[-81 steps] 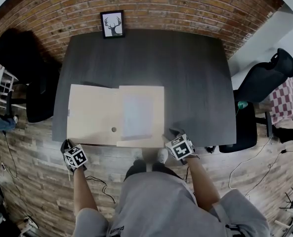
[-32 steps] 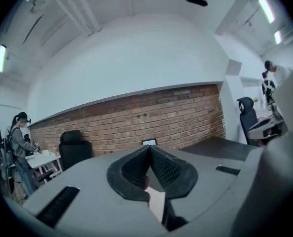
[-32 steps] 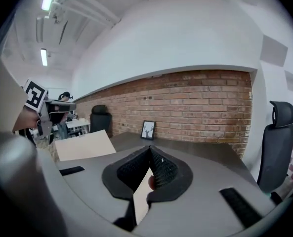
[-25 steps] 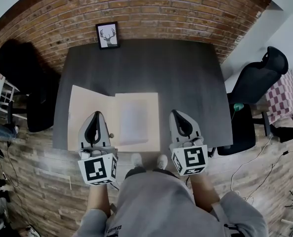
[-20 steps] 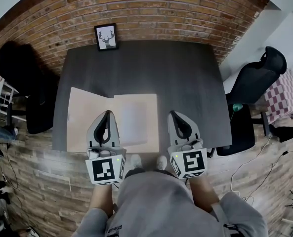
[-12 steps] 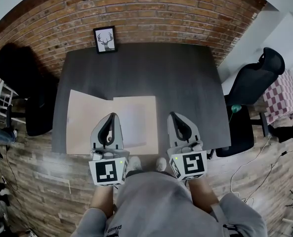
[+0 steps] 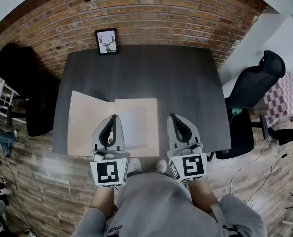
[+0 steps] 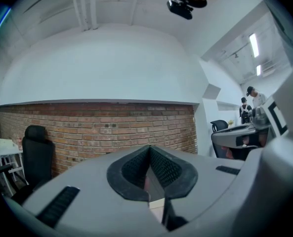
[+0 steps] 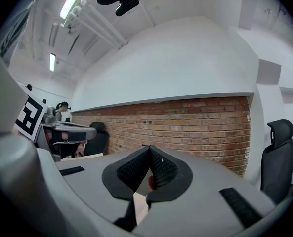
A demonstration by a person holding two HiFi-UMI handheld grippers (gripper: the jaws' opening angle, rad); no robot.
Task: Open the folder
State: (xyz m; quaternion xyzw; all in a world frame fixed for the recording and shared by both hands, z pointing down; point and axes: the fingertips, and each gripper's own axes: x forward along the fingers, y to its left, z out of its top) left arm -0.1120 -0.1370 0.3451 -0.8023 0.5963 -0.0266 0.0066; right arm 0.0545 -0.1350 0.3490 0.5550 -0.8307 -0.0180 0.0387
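Observation:
A tan folder [image 7: 87,125] lies open on the dark table [image 7: 186,83], left flap spread out, a white sheet [image 7: 132,125] on its right half. In the head view my left gripper [image 7: 113,117] is held level above the folder's near edge, jaws shut and empty. My right gripper [image 7: 175,116] is level too, just right of the folder over bare tabletop, also shut and empty. In the left gripper view the left gripper's [image 8: 149,147] pads meet against the brick wall. The right gripper view shows the right gripper's [image 9: 149,147] pads closed the same way.
A framed deer picture [image 7: 106,41] stands at the table's far edge against the brick wall [image 7: 156,14]. A black office chair [image 7: 257,83] is at the right, another black chair [image 7: 18,68] at the left. People stand far off in the left gripper view.
Both grippers came up from beside the table's near edge and now point level over it. In the last second the left one shifted right. The folder stays open.

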